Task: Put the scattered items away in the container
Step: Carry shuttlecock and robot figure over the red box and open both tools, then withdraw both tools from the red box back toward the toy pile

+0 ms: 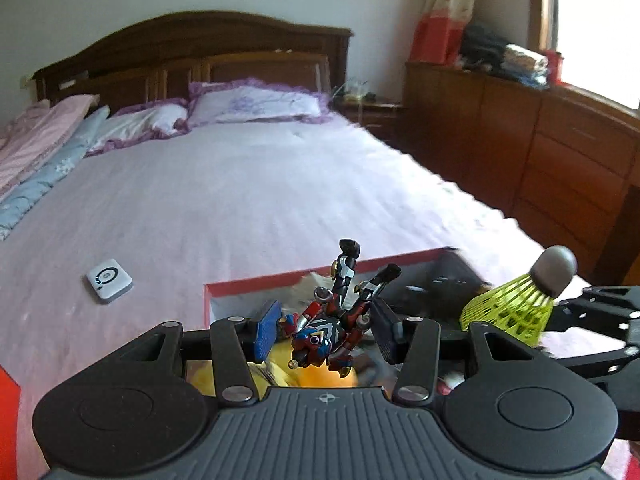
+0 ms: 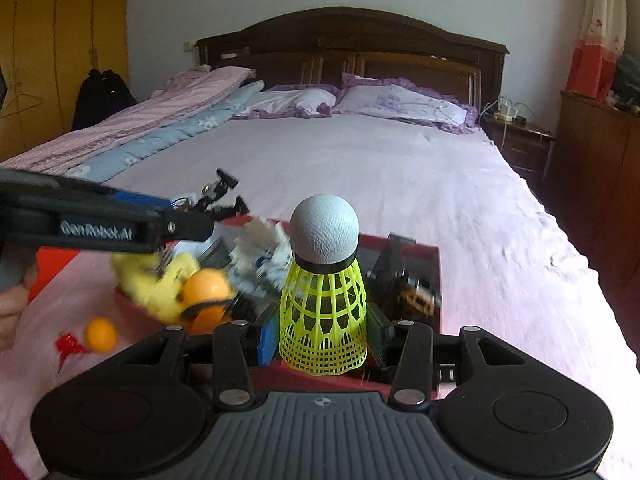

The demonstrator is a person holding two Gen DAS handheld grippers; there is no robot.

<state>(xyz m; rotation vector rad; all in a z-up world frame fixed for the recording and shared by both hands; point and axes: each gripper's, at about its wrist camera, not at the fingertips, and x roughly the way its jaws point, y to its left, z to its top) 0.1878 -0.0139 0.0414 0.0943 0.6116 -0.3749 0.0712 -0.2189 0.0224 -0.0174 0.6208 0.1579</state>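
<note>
Closest to my left-hand camera, between the blue-padded fingers of my left gripper (image 1: 324, 330), a red and blue toy robot figure (image 1: 326, 334) hangs upside down with its legs pointing away from me; the fingers sit narrowly on either side of its body, though I cannot tell how firmly they pinch it. Directly beneath and beyond it lies the red-walled box (image 1: 256, 282), already crowded with a yellow plush toy (image 2: 160, 280), an orange ball (image 2: 206, 286) and dark items. To the right, my right gripper (image 2: 322, 338) clamps the skirt of a yellow-green shuttlecock (image 2: 324, 304), cork tip up, also over the box. Left of that gripper, outside the box, a small orange ball (image 2: 101, 334) and a red piece (image 2: 68, 346) wait on the bed (image 1: 240, 200), and a white device (image 1: 109, 281) lies further left. Both grippers crowd one opening, so I judge they could collide, or the figure's limbs could snag and tumble outside.
</note>
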